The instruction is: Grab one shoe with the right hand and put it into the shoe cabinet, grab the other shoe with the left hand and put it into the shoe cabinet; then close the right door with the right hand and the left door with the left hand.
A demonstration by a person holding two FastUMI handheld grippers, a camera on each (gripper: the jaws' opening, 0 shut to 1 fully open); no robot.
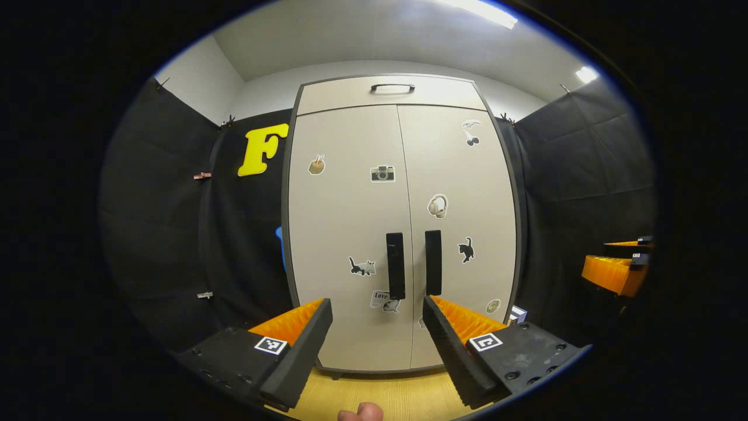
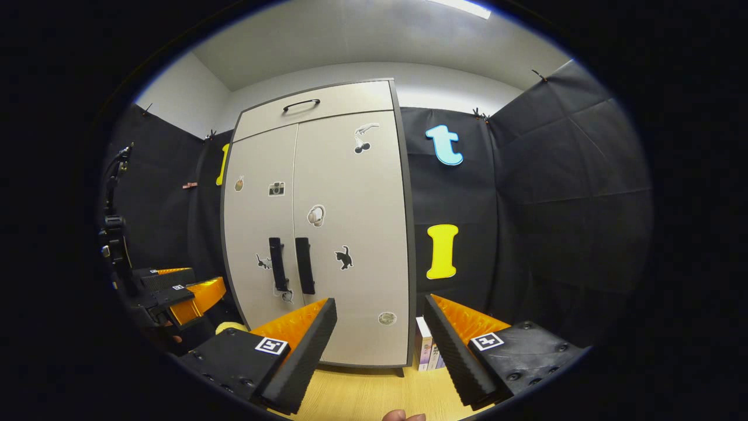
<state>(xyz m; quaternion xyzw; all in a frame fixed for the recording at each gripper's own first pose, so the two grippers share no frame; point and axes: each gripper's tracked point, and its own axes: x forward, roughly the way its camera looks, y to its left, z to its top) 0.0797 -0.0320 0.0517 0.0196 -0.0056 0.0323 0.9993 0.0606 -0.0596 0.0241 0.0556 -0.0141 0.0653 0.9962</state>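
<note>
The pale grey shoe cabinet [image 1: 403, 222] stands straight ahead in the left gripper view with both doors shut, its two black handles [image 1: 395, 265] side by side at the middle seam. My left gripper [image 1: 377, 309] is open in front of the doors, nothing between its fingers. In the right gripper view the same cabinet [image 2: 327, 234] stands left of centre, doors shut. My right gripper [image 2: 380, 307] is open and holds nothing. The left gripper [image 2: 187, 292] also appears at that view's left edge, and the right gripper [image 1: 619, 269] at the left gripper view's right edge.
Black cloth walls close in on both sides. A drawer front with a black handle [image 1: 392, 88] tops the cabinet. Small boxes [image 2: 426, 349] stand on the wooden floor [image 2: 362, 392] right of the cabinet. A fingertip [image 1: 361, 412] shows at the bottom edge.
</note>
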